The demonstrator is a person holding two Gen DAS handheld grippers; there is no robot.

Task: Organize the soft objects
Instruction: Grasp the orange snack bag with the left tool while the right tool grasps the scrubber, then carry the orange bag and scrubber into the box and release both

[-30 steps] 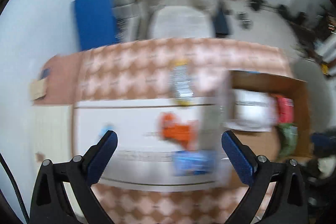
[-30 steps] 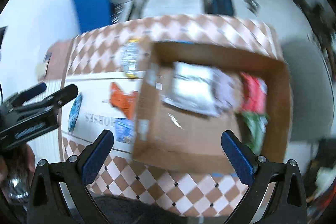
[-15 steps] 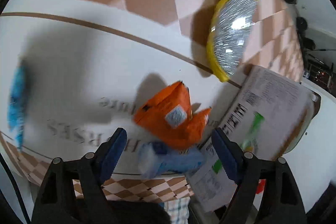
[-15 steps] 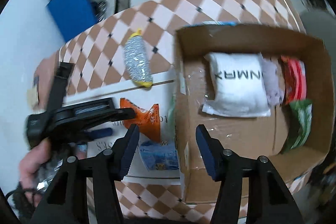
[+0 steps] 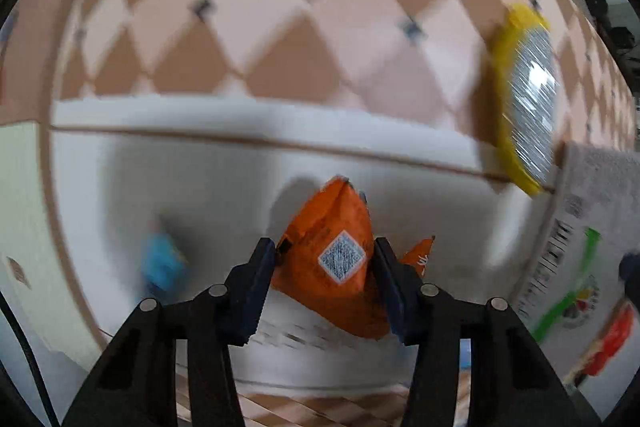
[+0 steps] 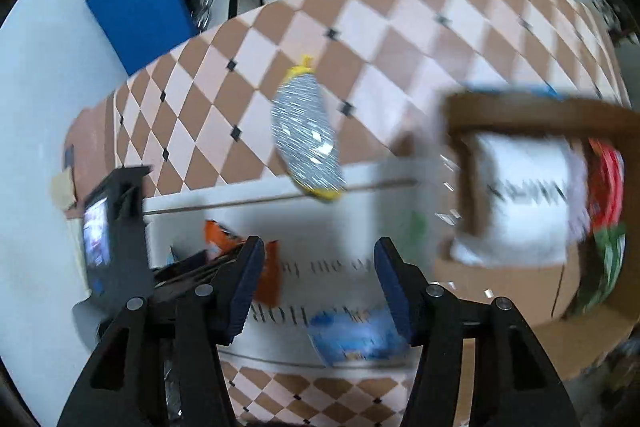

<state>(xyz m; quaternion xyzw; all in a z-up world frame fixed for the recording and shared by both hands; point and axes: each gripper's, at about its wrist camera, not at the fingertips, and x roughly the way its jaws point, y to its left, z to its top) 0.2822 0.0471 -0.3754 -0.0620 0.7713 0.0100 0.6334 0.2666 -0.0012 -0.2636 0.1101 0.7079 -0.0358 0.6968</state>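
Observation:
My left gripper (image 5: pixel 325 263) is shut on an orange snack pouch (image 5: pixel 336 267), pinched between both blue pads above the white mat (image 5: pixel 200 187). The pouch also shows in the right wrist view (image 6: pixel 240 251) beside the left gripper's body (image 6: pixel 116 235). My right gripper (image 6: pixel 320 283) is open and empty above the mat, over a blue packet (image 6: pixel 356 339). A silver and yellow pouch (image 6: pixel 308 139) lies on the checkered tablecloth; it also shows in the left wrist view (image 5: pixel 528 99). The cardboard box (image 6: pixel 532 115) at the right holds a white pack (image 6: pixel 520 195) and red and green packs (image 6: pixel 608 187).
A small blue item (image 5: pixel 160 267) lies on the mat at the left. The box wall with printed labels (image 5: pixel 576 247) stands close on the right. Beyond the table are a blue board (image 6: pixel 140 7) and furniture.
My left gripper has dropped toward the mat and closed on the orange pouch. My right gripper has swung left from over the box to over the mat and narrowed.

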